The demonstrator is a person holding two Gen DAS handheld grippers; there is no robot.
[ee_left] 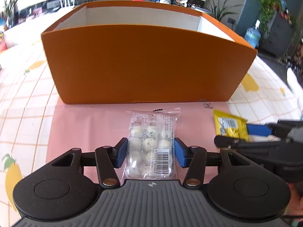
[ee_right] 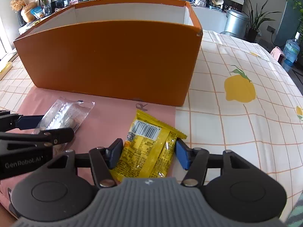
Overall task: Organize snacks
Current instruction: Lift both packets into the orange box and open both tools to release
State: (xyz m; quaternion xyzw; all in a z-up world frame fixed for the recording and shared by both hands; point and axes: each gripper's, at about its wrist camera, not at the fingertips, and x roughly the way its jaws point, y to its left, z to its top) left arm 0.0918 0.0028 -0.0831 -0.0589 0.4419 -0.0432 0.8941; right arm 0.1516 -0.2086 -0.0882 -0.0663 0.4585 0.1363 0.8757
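Note:
A clear packet of white round candies (ee_left: pixel 151 143) lies on the pink mat (ee_left: pixel 85 124), between the blue pads of my left gripper (ee_left: pixel 150 152), which touch its sides. A yellow snack packet (ee_right: pixel 147 147) lies on the mat between the pads of my right gripper (ee_right: pixel 148 154), which touch its edges. Both packets rest flat on the mat. An open orange box (ee_left: pixel 144 62) with white inner walls stands just behind both packets; it also shows in the right wrist view (ee_right: pixel 113 58). Its inside floor is hidden. The yellow packet (ee_left: pixel 230 125) and right gripper (ee_left: pixel 246 136) show in the left wrist view.
The mat (ee_right: pixel 113 113) lies on a checked tablecloth with lemon prints (ee_right: pixel 239 90). The left gripper (ee_right: pixel 37 130) and the clear packet (ee_right: pixel 66 115) sit close to the left of my right gripper. Shelves, plants and a water bottle (ee_right: pixel 290 52) are beyond the table.

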